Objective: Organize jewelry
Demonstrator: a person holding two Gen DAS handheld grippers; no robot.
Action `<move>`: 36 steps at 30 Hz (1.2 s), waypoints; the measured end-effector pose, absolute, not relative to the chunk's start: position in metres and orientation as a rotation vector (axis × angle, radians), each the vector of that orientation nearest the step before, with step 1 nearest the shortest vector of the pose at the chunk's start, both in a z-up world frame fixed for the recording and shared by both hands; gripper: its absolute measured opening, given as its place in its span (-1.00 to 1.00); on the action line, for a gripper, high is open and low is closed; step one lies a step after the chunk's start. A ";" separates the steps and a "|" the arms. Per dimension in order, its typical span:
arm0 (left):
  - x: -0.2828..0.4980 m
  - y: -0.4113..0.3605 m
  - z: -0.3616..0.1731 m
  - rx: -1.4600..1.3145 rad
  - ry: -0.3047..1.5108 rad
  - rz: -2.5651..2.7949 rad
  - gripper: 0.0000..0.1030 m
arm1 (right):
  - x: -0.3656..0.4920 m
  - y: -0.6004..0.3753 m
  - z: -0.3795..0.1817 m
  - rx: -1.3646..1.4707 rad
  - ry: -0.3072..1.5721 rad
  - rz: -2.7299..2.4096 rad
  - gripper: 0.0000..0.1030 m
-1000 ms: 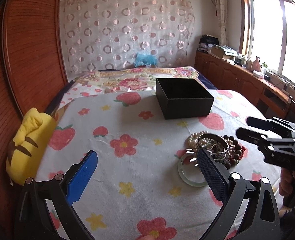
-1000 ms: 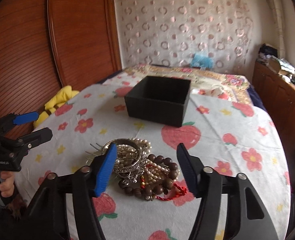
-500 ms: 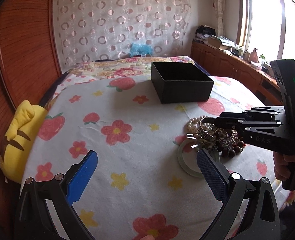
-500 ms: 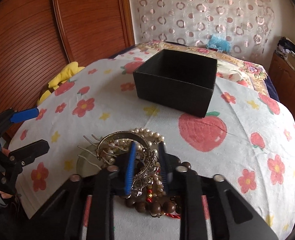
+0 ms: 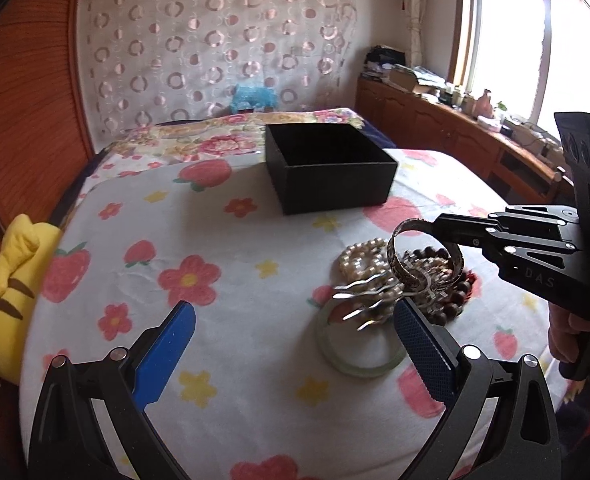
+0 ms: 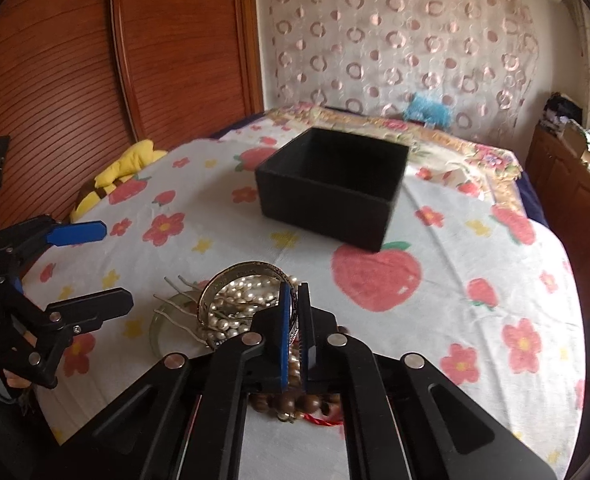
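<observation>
Left wrist view: left gripper (image 5: 291,344) hanging wide open over the flower-and-strawberry bedsheet (image 5: 215,240), nothing between the blue pads. Just ahead, a heap of jewelry – white pearl strand (image 5: 361,256), dark wooden bead bracelet (image 5: 453,300), silver hair comb (image 5: 359,300), pale green jade bangle (image 5: 359,360). Right gripper (image 5: 439,230) clamped on an engraved silver cuff bangle (image 5: 411,270), tilted up off the heap. Open black square box (image 5: 329,168) well beyond. Right wrist view: right gripper (image 6: 295,312) pinched tight on that cuff bangle's (image 6: 247,274) rim – pearls (image 6: 235,312) showing through it, box (image 6: 331,188) apart, yellow plush toy (image 6: 115,176) at the bed's edge.
</observation>
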State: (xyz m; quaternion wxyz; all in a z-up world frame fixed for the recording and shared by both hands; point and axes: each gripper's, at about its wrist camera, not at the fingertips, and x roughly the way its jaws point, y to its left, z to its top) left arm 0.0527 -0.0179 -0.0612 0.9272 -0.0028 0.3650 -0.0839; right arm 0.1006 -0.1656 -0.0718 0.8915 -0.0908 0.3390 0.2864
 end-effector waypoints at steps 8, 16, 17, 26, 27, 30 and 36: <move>0.072 -0.032 -0.070 -0.041 0.806 -0.259 0.25 | 0.101 -0.188 -0.065 -0.170 0.681 0.554 -0.92; 0.090 -0.036 -0.083 -0.099 0.869 -0.287 0.04 | 0.100 -0.190 -0.066 -0.165 0.680 0.551 -0.92; 0.091 -0.036 -0.085 -0.107 0.875 -0.291 -0.04 | 0.099 -0.191 -0.065 -0.165 0.680 0.552 -0.92; 0.087 -0.031 -0.081 -0.150 0.871 -0.341 -0.69 | 0.098 -0.191 -0.066 -0.159 0.685 0.546 -0.92; 0.086 -0.031 -0.078 -0.159 0.860 -0.350 -0.73 | 0.098 -0.191 -0.066 -0.158 0.685 0.545 -0.92; 0.079 -0.033 -0.068 -0.161 0.826 -0.372 -0.83 | 0.098 -0.190 -0.065 -0.158 0.683 0.543 -0.92; 0.057 -0.054 -0.042 -0.072 0.726 -0.399 -0.95 | 0.100 -0.188 -0.061 -0.157 0.675 0.539 -0.92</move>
